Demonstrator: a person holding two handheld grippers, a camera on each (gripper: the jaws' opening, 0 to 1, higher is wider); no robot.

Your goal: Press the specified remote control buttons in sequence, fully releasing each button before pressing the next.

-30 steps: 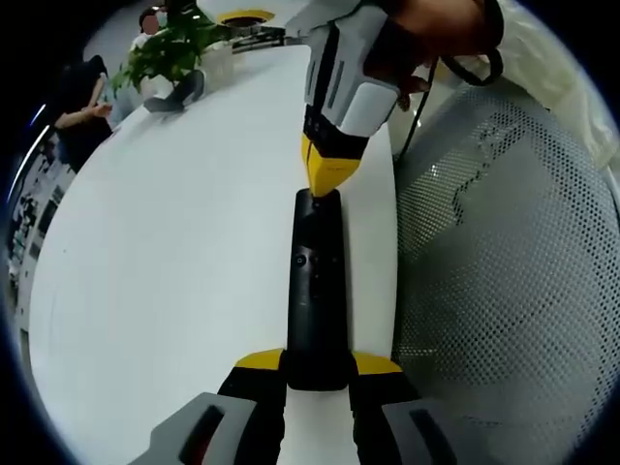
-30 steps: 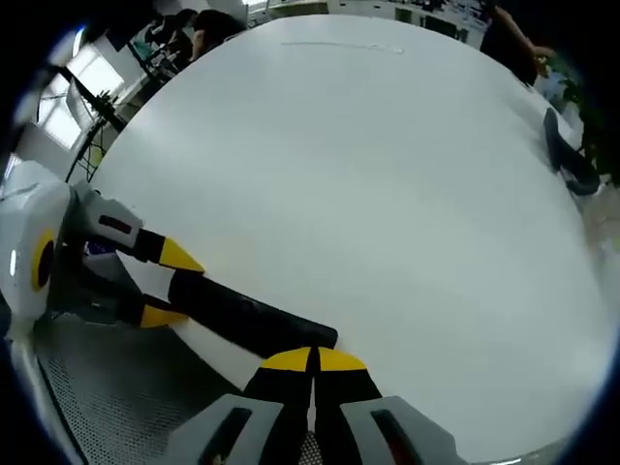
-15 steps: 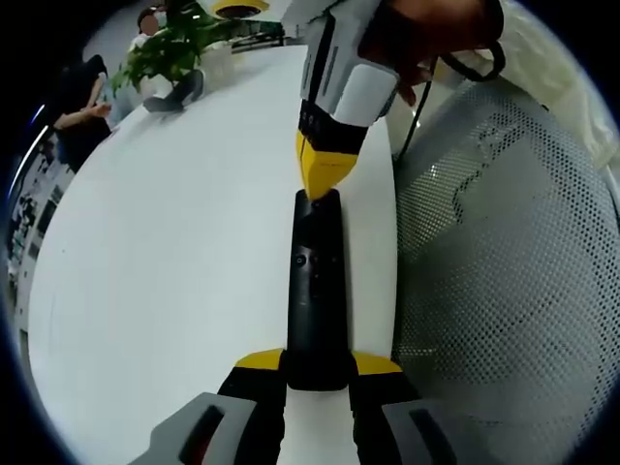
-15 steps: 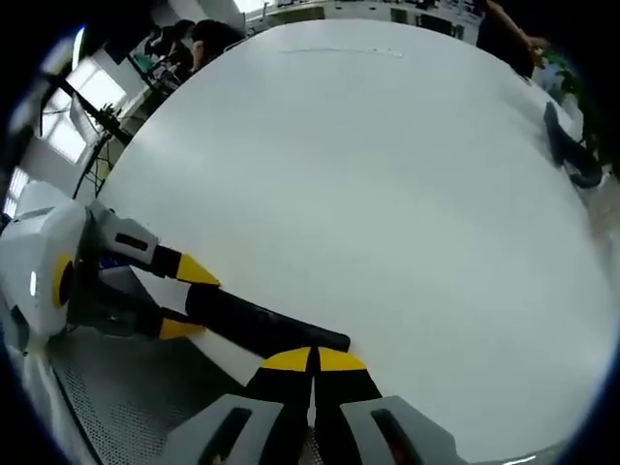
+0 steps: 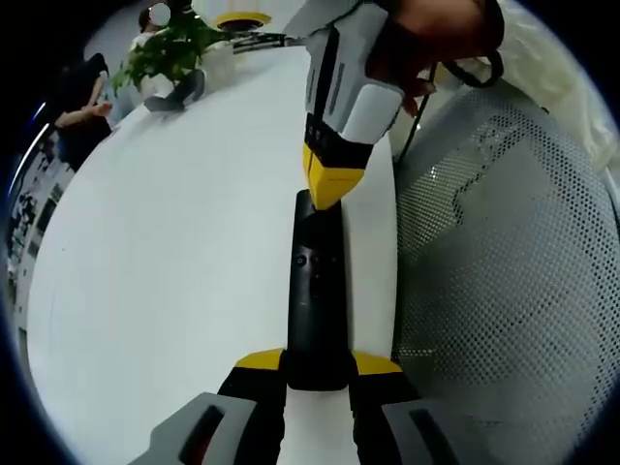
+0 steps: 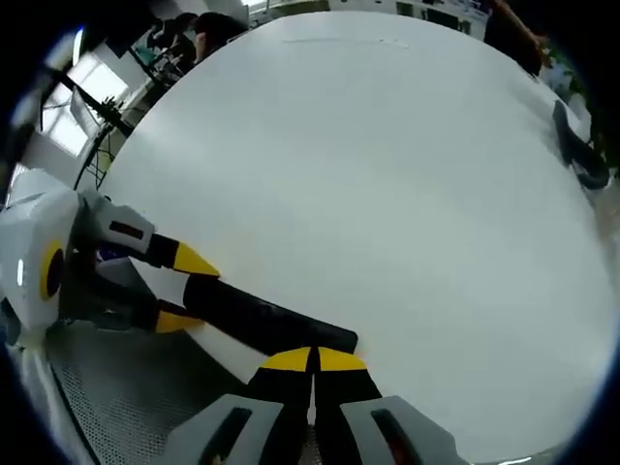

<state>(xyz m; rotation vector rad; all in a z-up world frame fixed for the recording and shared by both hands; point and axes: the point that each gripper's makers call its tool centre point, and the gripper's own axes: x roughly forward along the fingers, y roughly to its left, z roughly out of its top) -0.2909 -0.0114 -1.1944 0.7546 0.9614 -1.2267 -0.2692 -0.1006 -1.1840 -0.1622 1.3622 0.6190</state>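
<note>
The remote control point(image 5: 315, 291) looks like matt black plastic with a faint sheen along its top, and the tabletop point(image 5: 174, 252) under it is smooth, white and softly glossy. Both the left gripper point(image 5: 317, 373) and right gripper point(image 5: 332, 184) have hard plastic shells, grey and white with yellow tips. The chair back point(image 5: 504, 291) is grey perforated mesh.

grey-white grippers point(image 5: 316, 371), yellow-tipped black fingers point(image 5: 260, 362)

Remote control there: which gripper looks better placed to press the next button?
Probably the right gripper: its shut yellow tips sit at the far end of the remote. The left gripper is busy clamping the remote's near end on the white table.
</note>
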